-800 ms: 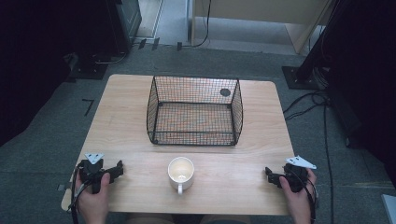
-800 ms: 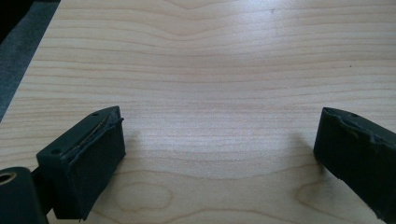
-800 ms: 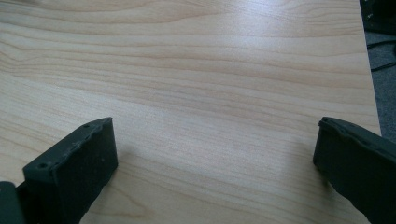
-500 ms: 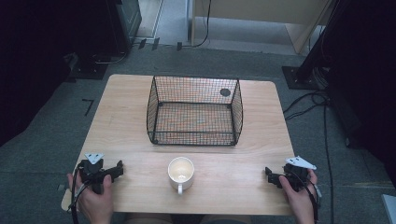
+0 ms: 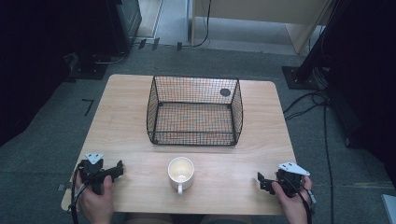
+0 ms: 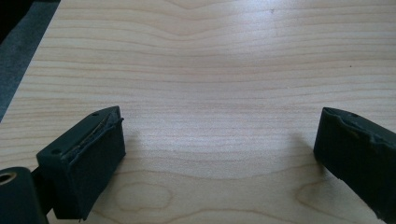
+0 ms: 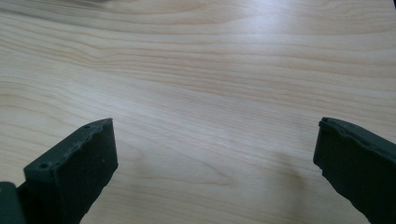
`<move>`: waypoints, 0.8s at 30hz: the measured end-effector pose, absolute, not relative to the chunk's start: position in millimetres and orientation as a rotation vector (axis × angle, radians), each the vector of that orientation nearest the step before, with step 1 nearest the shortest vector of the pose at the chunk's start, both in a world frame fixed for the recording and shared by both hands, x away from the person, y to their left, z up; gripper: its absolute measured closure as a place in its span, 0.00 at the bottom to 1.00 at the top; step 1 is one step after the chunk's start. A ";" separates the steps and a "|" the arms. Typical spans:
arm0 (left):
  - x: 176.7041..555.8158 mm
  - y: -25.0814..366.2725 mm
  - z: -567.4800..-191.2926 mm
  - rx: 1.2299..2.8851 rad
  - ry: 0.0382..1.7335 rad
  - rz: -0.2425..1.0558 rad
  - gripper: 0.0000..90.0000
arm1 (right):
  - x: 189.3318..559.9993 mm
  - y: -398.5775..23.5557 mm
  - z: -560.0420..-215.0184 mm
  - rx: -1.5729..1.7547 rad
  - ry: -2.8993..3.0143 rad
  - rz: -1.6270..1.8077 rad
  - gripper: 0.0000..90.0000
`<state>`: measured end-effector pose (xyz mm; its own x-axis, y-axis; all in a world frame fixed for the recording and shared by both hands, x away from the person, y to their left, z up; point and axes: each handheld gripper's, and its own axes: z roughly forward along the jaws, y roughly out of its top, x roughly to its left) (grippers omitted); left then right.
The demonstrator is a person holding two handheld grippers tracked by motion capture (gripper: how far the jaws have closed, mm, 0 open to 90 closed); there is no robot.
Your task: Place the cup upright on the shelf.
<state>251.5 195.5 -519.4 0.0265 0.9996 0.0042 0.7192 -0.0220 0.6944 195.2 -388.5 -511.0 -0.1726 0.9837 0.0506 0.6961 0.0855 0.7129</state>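
**Present condition**

1. The left gripper (image 5: pixel 116 169) is rested on the worktop (image 5: pixel 126 112) at its near edge. Its fingers (image 6: pixel 88 154) are released and spread wide. Nothing but bare wood grain is seen between them in the left gripper view.
2. The right gripper (image 5: pixel 261 183) is rested at the opposite near corner. Its fingers (image 7: pixel 74 163) are likewise released and fully spread, and nothing is grasped between them.
3. The white mug (image 5: pixel 180 172) is stood upright and empty between the two sets of fingers, well apart from each. Both sets of fingertips are pointed inward toward it. Its handle is turned toward the person, away from the wire basket (image 5: pixel 194 137).
4. The wire basket is stood beyond the mug, farther from both sets of fingers. It is empty, and its open top is left unobstructed.

**Change against the preceding pictures**

No meaningful change is recorded. Both grippers are found in the same resting places, the fingers are kept spread, and the mug and basket are unmoved.

**Consequence for the work**

The work is judged not yet begun: this is a ready stance, and no approach to the mug is under way. An approach to the mug is expected next. Either set of fingers is about equally well placed for it. The rim or the body is judged the likely grasp point, as the handle is faced away from both fingertips. The mug is smooth and round, so a slip in the grasp is to be guarded against.
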 end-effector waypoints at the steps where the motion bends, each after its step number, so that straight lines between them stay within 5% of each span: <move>1: 251.5 195.5 -519.4 1.794 1.745 0.709 0.02 | 193.9 -385.5 -509.4 1.643 1.929 0.864 0.00; 24: 251.7 194.6 -519.3 1.803 1.736 0.705 0.02 | 185.0 -324.8 -489.0 1.517 2.018 1.001 0.05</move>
<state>251.7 194.6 -519.3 0.0355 0.9994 0.0053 0.7198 -0.0292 0.6935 185.0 -324.8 -489.0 -0.3149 0.9452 0.0865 0.6405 0.1443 0.7543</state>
